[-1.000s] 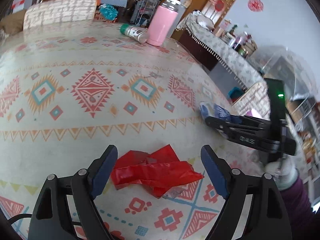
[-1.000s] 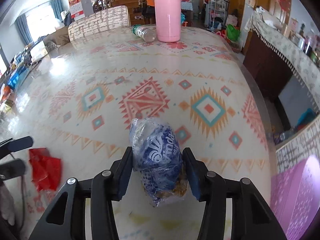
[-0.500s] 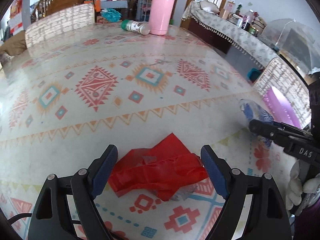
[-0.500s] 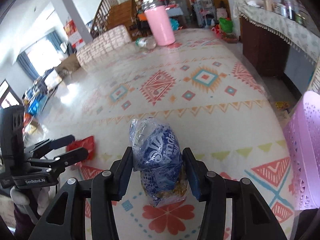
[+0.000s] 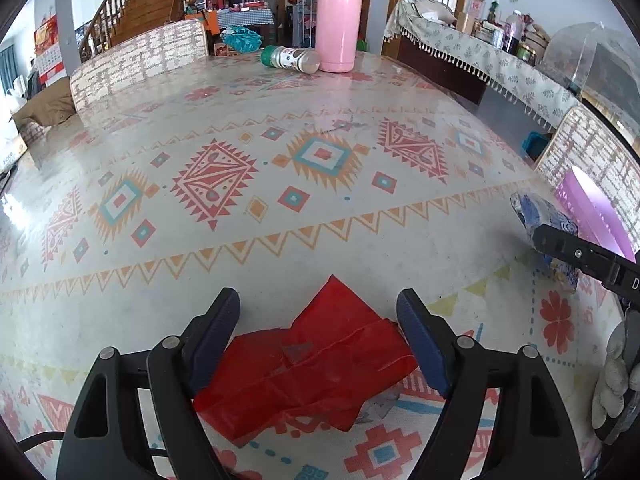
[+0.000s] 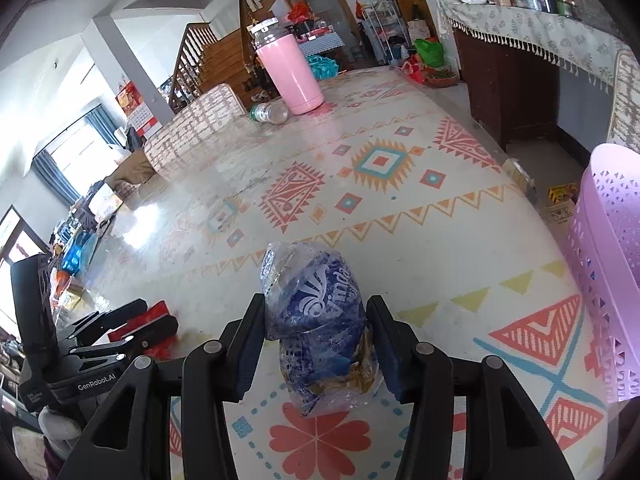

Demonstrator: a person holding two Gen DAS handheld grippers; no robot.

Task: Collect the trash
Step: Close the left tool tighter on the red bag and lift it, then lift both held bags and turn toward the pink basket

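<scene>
A crumpled red plastic wrapper (image 5: 312,368) lies on the patterned table, between the open fingers of my left gripper (image 5: 320,336); it also shows in the right wrist view (image 6: 154,320). My right gripper (image 6: 316,344) is shut on a blue and clear plastic bag (image 6: 316,320) and holds it above the table; the bag shows at the right in the left wrist view (image 5: 540,220). A lilac perforated basket (image 6: 608,264) stands at the table's right edge, right of the bag.
A pink tumbler (image 5: 338,20) stands at the far end of the table with a spice bottle (image 5: 290,58) lying beside it. Chairs stand at the far side (image 5: 140,60) and right (image 5: 592,152). A sideboard (image 6: 532,52) is beyond the table's right edge.
My right gripper has carried the blue bag right, toward the lilac basket, which has come into view. My left gripper has closed in on the red wrapper, fingers still open.
</scene>
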